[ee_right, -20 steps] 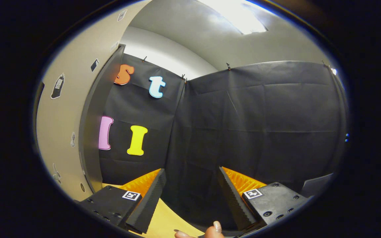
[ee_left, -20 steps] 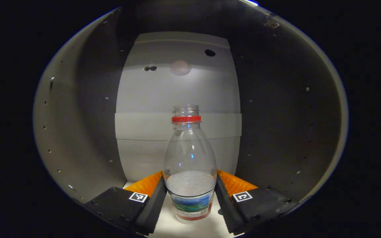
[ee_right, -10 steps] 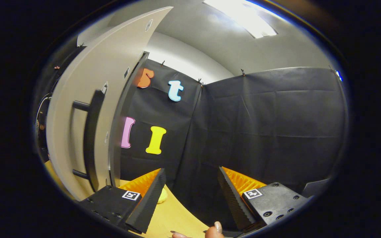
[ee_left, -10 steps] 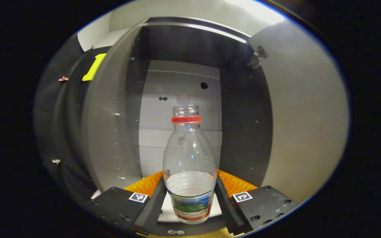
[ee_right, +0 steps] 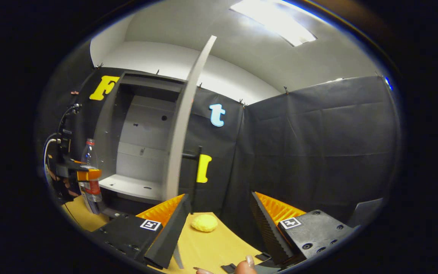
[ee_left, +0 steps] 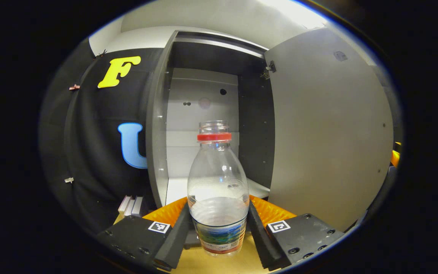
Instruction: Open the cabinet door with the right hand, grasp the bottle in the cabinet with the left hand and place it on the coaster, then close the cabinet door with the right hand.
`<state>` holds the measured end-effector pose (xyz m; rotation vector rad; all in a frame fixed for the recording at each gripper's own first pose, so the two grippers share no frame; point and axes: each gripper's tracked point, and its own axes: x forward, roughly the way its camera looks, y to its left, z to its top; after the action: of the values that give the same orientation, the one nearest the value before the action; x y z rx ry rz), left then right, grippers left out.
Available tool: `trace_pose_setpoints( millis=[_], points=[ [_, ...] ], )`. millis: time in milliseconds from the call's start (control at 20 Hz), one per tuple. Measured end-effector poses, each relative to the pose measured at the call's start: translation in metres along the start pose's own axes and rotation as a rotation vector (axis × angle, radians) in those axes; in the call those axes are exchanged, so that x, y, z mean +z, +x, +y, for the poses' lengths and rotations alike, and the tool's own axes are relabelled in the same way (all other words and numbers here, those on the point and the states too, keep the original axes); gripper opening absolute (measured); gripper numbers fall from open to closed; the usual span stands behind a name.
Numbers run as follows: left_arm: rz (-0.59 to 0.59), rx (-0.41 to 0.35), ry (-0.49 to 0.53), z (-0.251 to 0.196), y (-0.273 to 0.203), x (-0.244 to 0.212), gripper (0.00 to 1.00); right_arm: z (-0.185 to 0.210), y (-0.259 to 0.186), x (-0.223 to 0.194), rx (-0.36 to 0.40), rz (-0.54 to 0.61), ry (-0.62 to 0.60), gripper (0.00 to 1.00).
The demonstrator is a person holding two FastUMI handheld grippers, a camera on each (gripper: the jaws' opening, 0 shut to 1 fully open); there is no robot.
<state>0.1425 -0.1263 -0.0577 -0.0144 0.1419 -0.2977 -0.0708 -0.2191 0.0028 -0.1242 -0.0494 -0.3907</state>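
The left gripper (ee_left: pixel 219 228) is clamped on the bottle (ee_left: pixel 219 190), both fingers pressing its lower body at the label while it stands upright between them, red neck ring up. Straight ahead of those fingers is the open cabinet (ee_left: pixel 203 125), its door (ee_left: pixel 329 133) swung out to their right. In the right gripper view the right gripper (ee_right: pixel 219 224) has its fingers spread wide with nothing between them; the bottle (ee_right: pixel 89 171) sits far to its left, in front of the cabinet and above the table (ee_right: pixel 203 247). A yellow lump (ee_right: pixel 204 223) lies just ahead between the right fingers.
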Motion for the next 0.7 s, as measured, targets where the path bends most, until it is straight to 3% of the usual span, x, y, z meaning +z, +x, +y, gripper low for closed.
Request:
trace_pose_setpoints(
  millis=[200, 350, 700],
  points=[
    [0.006, -0.016, -0.030, 0.016, -0.031, -0.029, 0.78, 0.054, -0.012, -0.001, 0.085, 0.015, -0.023, 0.97],
    [-0.007, 0.004, 0.020, 0.038, -0.049, -0.054, 0.77, 0.111, -0.006, -0.008, 0.207, 0.033, 0.014, 0.97],
    [-0.019, 0.057, -0.027, 0.070, -0.088, -0.146, 0.78, 0.212, 0.003, -0.064, 0.432, 0.128, 0.073, 0.98]
  ],
)
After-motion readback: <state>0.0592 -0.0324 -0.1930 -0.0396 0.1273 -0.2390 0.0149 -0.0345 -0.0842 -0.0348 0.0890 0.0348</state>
